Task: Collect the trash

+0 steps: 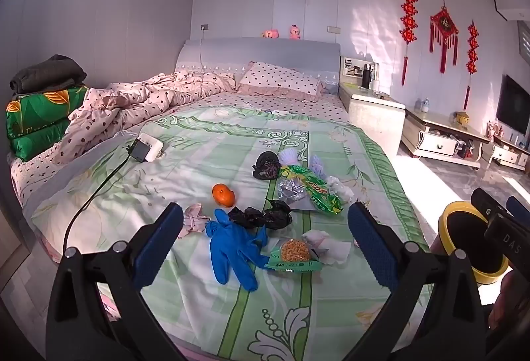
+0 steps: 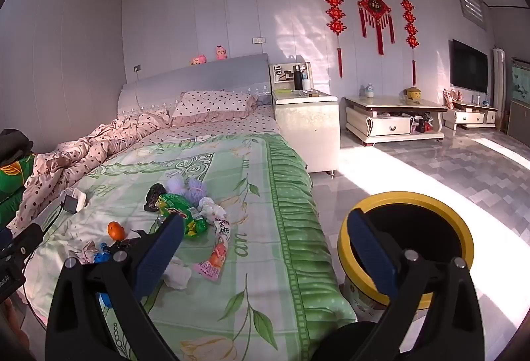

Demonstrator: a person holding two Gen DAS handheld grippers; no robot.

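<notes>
Trash lies scattered on the green bedspread [image 1: 185,182]: a blue glove [image 1: 232,245], crumpled black bags [image 1: 261,215], an orange peel [image 1: 224,194], a green snack wrapper [image 1: 314,188], a noodle snack packet [image 1: 294,256] and white tissues [image 1: 331,245]. My left gripper [image 1: 265,222] is open and empty, hovering above the glove and packet. My right gripper [image 2: 265,235] is open and empty, over the bed's right edge. A yellow-rimmed bin [image 2: 407,235] stands on the floor beside the bed, just behind the right finger. A pink wrapper [image 2: 213,261] lies near the bed's edge.
A charger block with a black cable [image 1: 145,147] lies on the bed's left side. A pink dotted quilt [image 1: 132,102] and pillow [image 1: 281,79] are at the head. A nightstand [image 2: 304,126], low cabinets [image 2: 394,119] and tiled floor [image 2: 447,169] are to the right.
</notes>
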